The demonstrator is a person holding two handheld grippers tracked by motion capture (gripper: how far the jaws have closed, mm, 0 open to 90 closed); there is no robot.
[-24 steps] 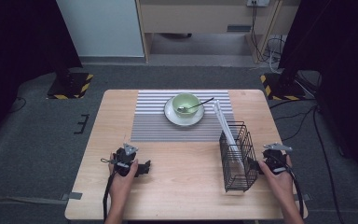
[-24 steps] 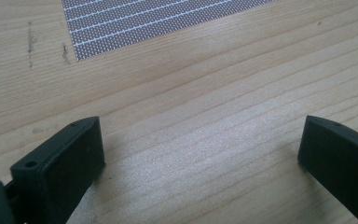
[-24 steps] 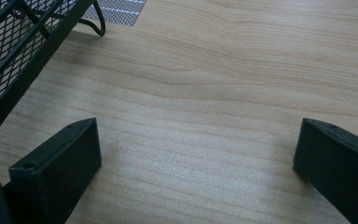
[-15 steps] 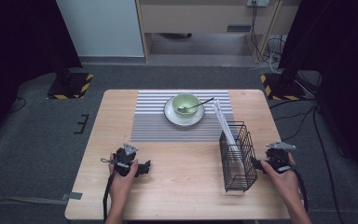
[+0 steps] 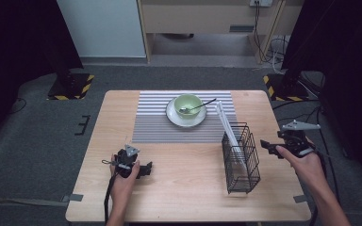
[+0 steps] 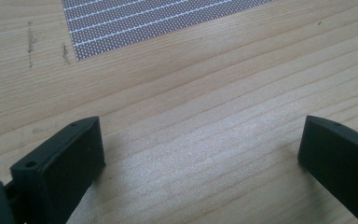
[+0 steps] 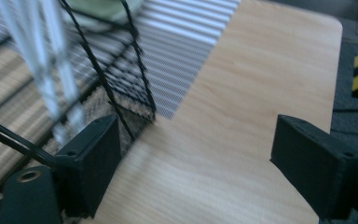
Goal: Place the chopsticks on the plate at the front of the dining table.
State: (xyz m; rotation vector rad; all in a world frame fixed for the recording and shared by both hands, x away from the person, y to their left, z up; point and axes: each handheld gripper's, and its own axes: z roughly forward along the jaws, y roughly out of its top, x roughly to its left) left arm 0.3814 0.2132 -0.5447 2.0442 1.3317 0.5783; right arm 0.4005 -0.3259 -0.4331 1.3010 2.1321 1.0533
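Note:
A green bowl (image 5: 188, 104) with a spoon (image 5: 199, 105) in it stands on a white plate (image 5: 174, 117) on the striped mat (image 5: 155, 123). To its right a black wire rack (image 5: 240, 157) holds a white plate (image 5: 227, 127) on edge. My left gripper (image 5: 148, 168) rests low on the wood near the front left, open, with bare table between its jaws (image 6: 200, 140). My right gripper (image 5: 267, 146) hovers by the table's right edge, just right of the rack, open. In the right gripper view the wire rack (image 7: 116, 74) stands close beyond its left jaw.
The wooden table (image 5: 122, 113) stands on grey floor. Black stand bases with yellow-striped corners (image 5: 70, 86) sit beyond the far corners, and cables (image 5: 273, 49) lie at the back right.
My right gripper has lifted and drifted right, away from the rack, to the table's right edge. The left gripper has stayed put.

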